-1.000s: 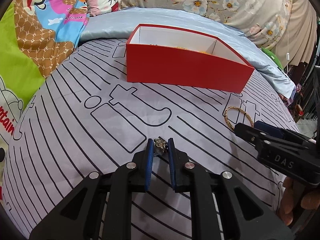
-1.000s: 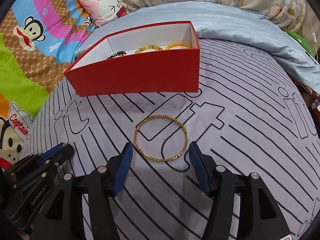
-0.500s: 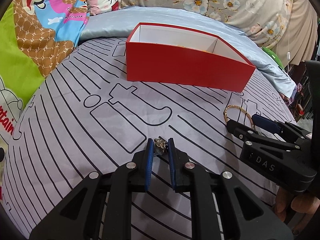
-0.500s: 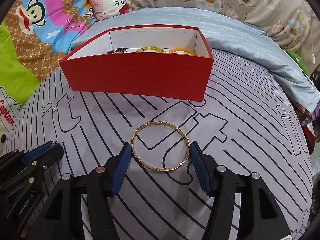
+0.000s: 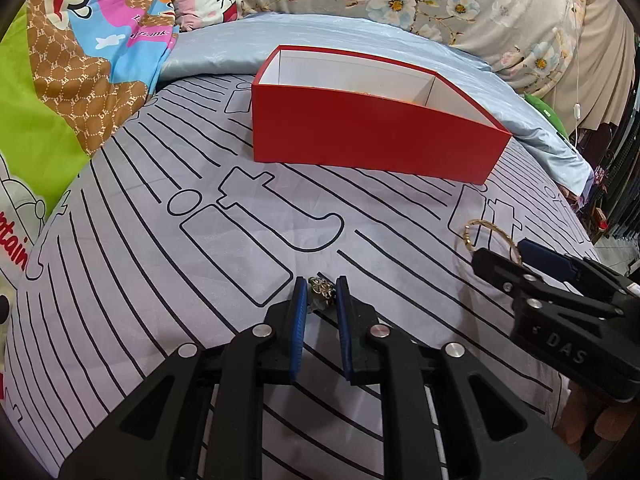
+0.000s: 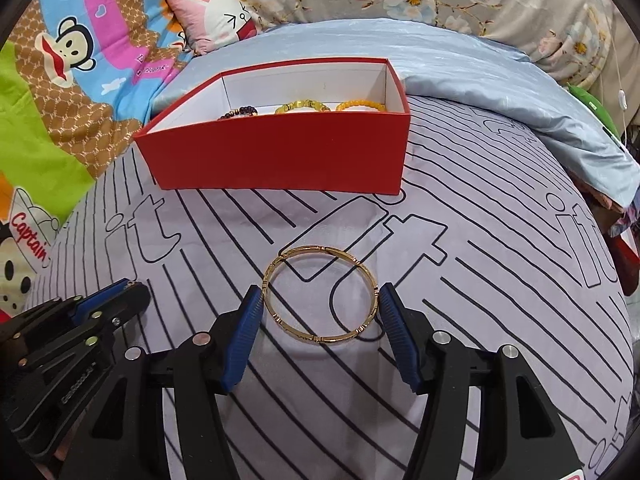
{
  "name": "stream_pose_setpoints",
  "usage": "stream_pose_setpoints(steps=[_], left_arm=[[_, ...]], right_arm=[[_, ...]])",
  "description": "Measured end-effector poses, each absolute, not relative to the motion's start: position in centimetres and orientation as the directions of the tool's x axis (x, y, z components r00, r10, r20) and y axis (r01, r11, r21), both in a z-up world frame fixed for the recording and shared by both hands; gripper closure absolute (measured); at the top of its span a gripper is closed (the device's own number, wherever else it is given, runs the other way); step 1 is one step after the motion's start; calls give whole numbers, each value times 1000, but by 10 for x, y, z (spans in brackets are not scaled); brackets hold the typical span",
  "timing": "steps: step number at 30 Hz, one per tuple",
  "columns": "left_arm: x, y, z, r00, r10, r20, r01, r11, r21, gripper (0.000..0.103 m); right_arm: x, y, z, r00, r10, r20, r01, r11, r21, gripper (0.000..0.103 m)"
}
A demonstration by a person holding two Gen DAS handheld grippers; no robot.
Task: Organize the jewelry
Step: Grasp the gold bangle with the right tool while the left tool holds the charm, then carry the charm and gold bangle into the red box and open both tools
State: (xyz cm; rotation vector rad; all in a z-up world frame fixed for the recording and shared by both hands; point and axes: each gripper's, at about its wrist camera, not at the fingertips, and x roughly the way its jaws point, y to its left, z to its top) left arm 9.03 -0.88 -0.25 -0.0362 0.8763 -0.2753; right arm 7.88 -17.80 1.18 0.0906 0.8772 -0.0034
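A red box with a white inside stands on the striped bedspread. It holds a dark bead bracelet, a yellow one and an orange one. My left gripper is shut on a small metal jewelry piece low over the cloth; it also shows as the left gripper at the right wrist view's lower left. The right gripper holds a gold bangle by its two sides, both pads touching it. In the left wrist view the bangle sits at the right gripper.
The grey bedspread with black lines falls away to the right. A pale blue quilt lies behind the box, with cartoon bedding to the left and a floral cover at the back. A hand shows under the right gripper.
The right gripper shifted slightly over the cloth and rolled a little, the bangle staying between its pads. The left gripper and its small piece did not move.
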Motion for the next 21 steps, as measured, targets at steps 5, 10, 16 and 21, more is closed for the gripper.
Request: stream_pose_setpoints(steps=[5, 10, 16, 21], left_arm=[[89, -11, 0, 599, -239, -764, 206, 968, -141, 89], [89, -18, 14, 599, -238, -765, 209, 968, -138, 89], [96, -27, 43, 620, -248, -744, 225, 965, -135, 89], [111, -33, 69, 650, -246, -719, 232, 965, -121, 89]], right_arm=[[66, -184, 26, 656, 55, -753, 41, 993, 108, 45], [60, -188, 46, 681, 72, -729, 40, 990, 135, 45], [64, -191, 71, 716, 85, -693, 33, 987, 156, 45], [74, -193, 91, 748, 81, -659, 19, 990, 143, 45]])
